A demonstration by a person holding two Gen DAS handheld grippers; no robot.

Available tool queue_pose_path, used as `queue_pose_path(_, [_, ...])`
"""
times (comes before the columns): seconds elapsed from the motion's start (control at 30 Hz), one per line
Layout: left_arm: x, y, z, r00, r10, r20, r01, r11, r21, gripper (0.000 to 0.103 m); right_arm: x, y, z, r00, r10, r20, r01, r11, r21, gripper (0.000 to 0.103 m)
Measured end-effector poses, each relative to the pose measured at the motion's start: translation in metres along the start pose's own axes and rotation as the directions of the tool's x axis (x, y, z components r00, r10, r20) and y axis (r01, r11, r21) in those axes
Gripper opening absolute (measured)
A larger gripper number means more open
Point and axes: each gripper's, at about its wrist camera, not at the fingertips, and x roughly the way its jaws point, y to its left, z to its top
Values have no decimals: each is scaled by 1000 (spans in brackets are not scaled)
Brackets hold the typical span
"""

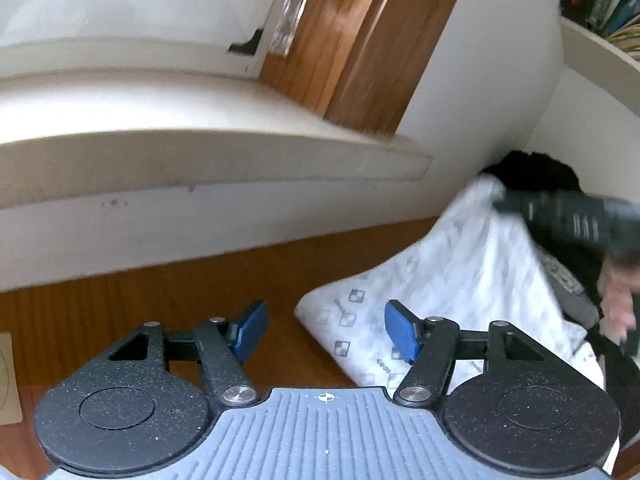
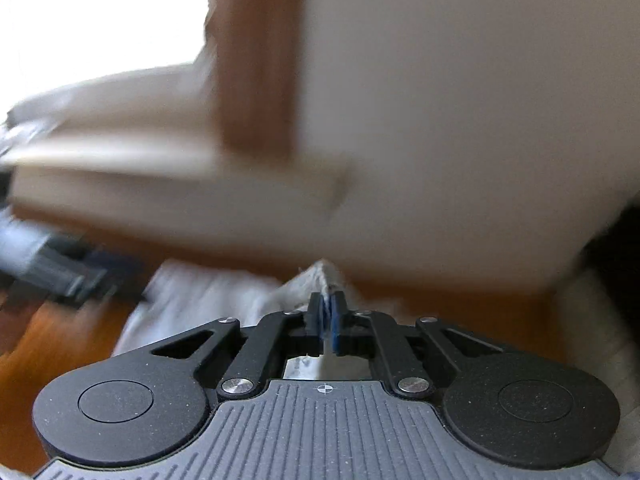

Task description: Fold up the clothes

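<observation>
Ribbed blue fingers (image 2: 327,316) pinch limp, creased white garment (image 1: 460,272).

The white garment (image 1: 460,272) with small grey square prints hung lifted by one pinched edge toward two o'clock. Its lower part draped onto the wooden surface at five o'clock.

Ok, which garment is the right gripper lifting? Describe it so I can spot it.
Start at the wooden table below the windowsill. At its right end, a white garment printed with small grey squares rises to the right gripper, unlike the black clothing behind it.
</observation>
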Motion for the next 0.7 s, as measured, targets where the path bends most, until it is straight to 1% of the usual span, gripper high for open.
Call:
queue_pose_path(0.03, [-1, -1, 0, 1000, -5, -1, 5, 1000, 4, 69, -3, -6, 7, 999, -30, 34, 29, 999, 18, 5])
queue_pose_path(0.07, [-1, -2, 0, 1000, -9, -2, 9, 1000, 7, 69, 1, -9, 9, 998, -56, 34, 56, 998, 14, 6])
queue_pose_path(0.13, [-2, -5, -2, 1000, -12, -7, 12, 1000, 18, 69, 12, -10, 7, 992, -129, 12, 130, 991, -33, 12])
queue_pose_path(0.17, [-1, -6, -2, 1000, -14, -12, 15, 1000, 26, 69, 15, -11, 4, 988, -154, 5, 154, 987, -36, 19])
queue_pose_path(0.2, [-1, -7, -3, 1000, -17, -15, 18, 999, 34, 70, 15, -14, 0, 987, -161, -3, 161, 987, -29, 33])
queue_pose_path(0.23, [0, -8, -4, 1000, -17, -17, 18, 999, 38, 72, 12, -18, -5, 990, -142, -10, 142, 990, -8, 39])
queue_pose_path(0.27, [1, -9, -5, 1000, -16, -19, 17, 999, 43, 72, 8, -21, -10, 992, -123, -15, 123, 992, 5, 40])
queue_pose_path(0.37, [5, -11, -7, 1000, -15, -27, 17, 998, 58, 72, -16, -27, -32, 997, -65, -35, 66, 998, 16, 40])
queue_pose_path(0.5, [9, -12, -11, 999, -11, -38, 14, 998, 69, 72, -58, -30, -72, 998, -7, -65, 8, 1000, 21, 40])
queue_pose_path(0.63, [12, -14, -13, 999, -2, -36, 5, 997, 80, 72, -89, -19, -102, 997, 57, -58, -57, 998, 3, 40])
queue_pose_path(0.7, [12, -15, -14, 999, -3, -36, 6, 997, 81, 72, -101, -15, -112, 995, 69, -72, -69, 998, 9, 40])
